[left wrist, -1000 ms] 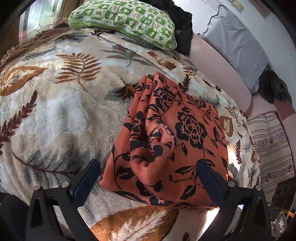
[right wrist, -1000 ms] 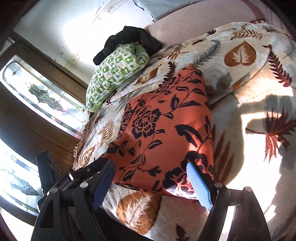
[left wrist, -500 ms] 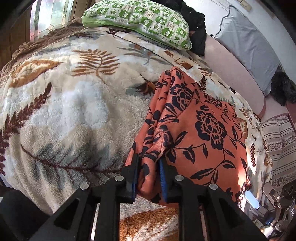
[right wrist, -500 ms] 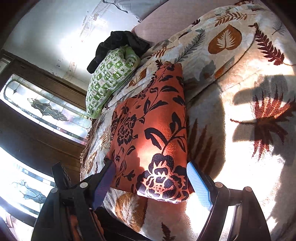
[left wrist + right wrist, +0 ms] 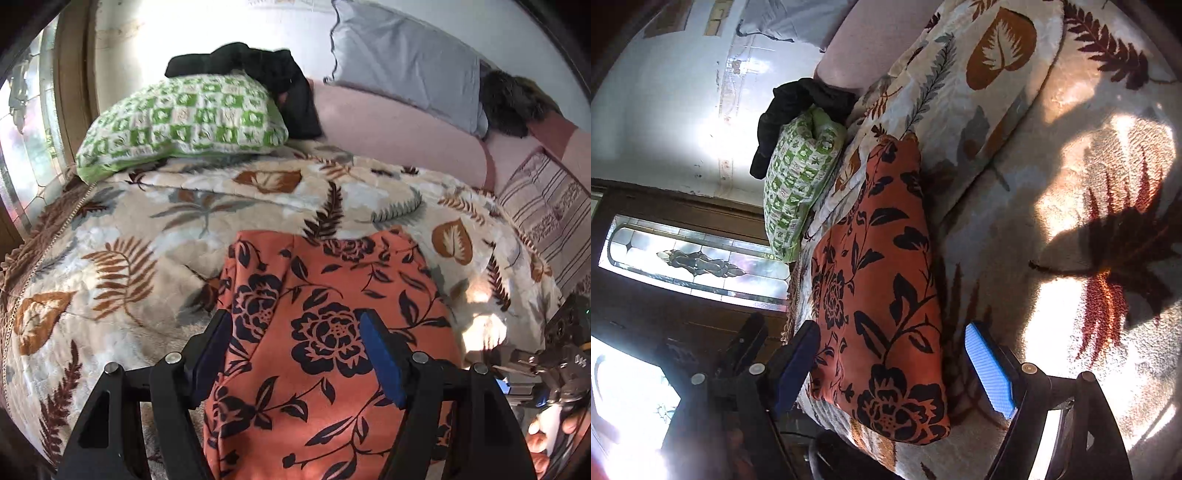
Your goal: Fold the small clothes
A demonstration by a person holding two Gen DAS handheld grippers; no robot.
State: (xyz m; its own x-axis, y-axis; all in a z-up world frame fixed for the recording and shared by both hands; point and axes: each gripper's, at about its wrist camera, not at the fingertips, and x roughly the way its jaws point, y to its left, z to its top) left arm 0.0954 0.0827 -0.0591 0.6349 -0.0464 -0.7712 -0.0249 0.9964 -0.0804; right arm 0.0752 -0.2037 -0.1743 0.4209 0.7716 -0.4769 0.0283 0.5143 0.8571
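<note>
An orange garment with black flowers [image 5: 332, 332] lies folded flat on a leaf-patterned blanket [image 5: 147, 229]. My left gripper [image 5: 299, 350] is open, its blue pads [image 5: 380, 358] spread just above the garment's near part, holding nothing. In the right wrist view the garment [image 5: 879, 288] is a long folded strip on the blanket [image 5: 1052, 221]. My right gripper [image 5: 897, 365] is open over the garment's near end, one pad [image 5: 990, 369] beside its right edge.
A green checked pillow [image 5: 184, 118] with a black garment [image 5: 266, 74] lies at the bed's head, beside a grey pillow [image 5: 406, 62]. A striped cloth [image 5: 546, 214] is at the right. A window [image 5: 694, 262] is left of the bed.
My left gripper was shut on a bunched edge of the garment half a second ago; now it is open and the garment lies flat. The right gripper stayed open and shifted along the garment.
</note>
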